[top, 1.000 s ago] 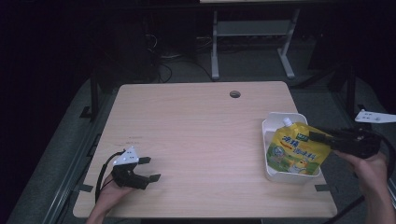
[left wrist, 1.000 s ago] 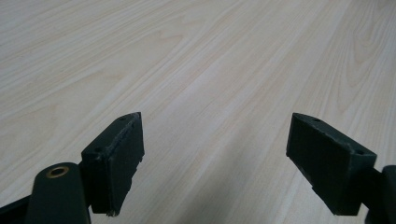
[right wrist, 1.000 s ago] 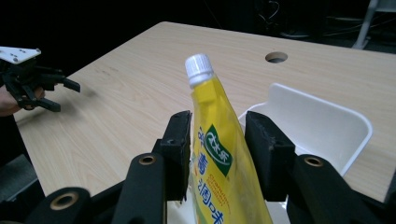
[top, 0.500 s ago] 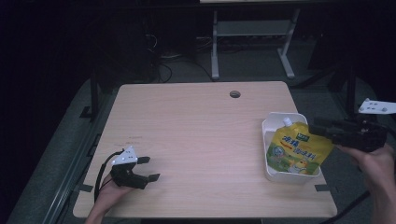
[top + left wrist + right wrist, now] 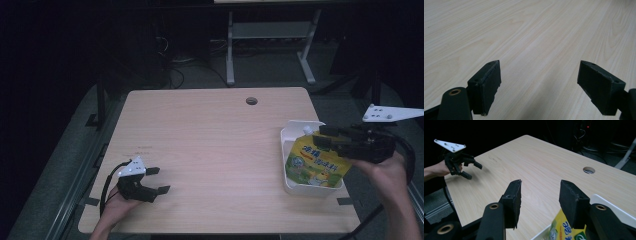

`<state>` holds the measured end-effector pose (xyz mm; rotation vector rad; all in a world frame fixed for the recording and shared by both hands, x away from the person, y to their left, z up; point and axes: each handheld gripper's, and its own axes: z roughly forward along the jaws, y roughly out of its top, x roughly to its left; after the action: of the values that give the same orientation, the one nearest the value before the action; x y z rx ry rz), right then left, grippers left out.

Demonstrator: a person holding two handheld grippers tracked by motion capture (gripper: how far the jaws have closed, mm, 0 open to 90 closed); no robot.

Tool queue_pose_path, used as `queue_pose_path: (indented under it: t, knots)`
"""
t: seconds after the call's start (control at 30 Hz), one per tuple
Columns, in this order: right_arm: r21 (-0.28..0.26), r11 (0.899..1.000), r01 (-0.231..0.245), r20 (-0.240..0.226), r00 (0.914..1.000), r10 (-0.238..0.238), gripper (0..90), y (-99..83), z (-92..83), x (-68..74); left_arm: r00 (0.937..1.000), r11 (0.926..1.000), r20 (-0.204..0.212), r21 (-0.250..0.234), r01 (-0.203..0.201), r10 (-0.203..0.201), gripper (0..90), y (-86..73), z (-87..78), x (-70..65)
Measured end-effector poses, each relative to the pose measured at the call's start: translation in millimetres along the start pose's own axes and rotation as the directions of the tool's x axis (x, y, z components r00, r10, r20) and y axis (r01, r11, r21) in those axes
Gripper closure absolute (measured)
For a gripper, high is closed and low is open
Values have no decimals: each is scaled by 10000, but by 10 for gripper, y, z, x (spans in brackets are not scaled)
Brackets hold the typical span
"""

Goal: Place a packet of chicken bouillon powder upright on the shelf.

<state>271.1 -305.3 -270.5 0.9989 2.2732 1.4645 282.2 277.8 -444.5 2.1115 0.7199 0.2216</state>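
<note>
A yellow-green spouted pouch (image 5: 312,165) lies in a white tray (image 5: 285,145) at the table's right edge. My right gripper (image 5: 320,137) hovers just above the pouch's upper end, open with nothing between its fingers; its jaws have just been opening. In the right gripper view the pouch (image 5: 564,230) and the tray rim (image 5: 609,205) sit below the right gripper (image 5: 540,187). My left gripper (image 5: 159,180) rests open near the front left corner of the table. The left gripper (image 5: 539,72) has only bare wood between its fingers.
The light wooden table (image 5: 215,135) has a round cable hole (image 5: 251,101) near its far edge. A metal frame (image 5: 270,45) stands on the dark floor behind. The left gripper (image 5: 471,168) appears far off in the right gripper view.
My right gripper has drawn back to the right and risen off the pouch, which stays in the tray. The left gripper has kept still.
</note>
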Motion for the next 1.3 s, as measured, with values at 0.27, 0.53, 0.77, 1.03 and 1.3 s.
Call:
queue_pose_path:
  t: [0.27, 0.53, 0.77, 1.03, 1.3]
  knots:
    - [103, 9999, 7, -445, 9990, -3, 483, -6, 149, 126, 10000, 10000, 42, 5, -12, 12, 188, 2, 1, -1]
    - [277, 9996, 48, -792, 9969, -26, 464, -10, 303, 206, 10000, 10000, 84, -5, 1, -1, 188, 1, 4, -2]
    - [474, 9986, 226, -1180, 9929, -169, 457, 7, 469, 287, 9999, 10000, 135, 34, -14, 14, 187, 0, 9, -4]
    - [711, 9971, 283, -1503, 9885, -173, 429, 33, 651, 353, 9998, 10000, 176, 23, -8, 7, 187, -4, 9, 6]
    - [830, 9959, 368, -1855, 9824, -209, 415, 52, 814, 425, 9998, 10000, 204, 21, -30, 30, 187, 0, 10, -1]
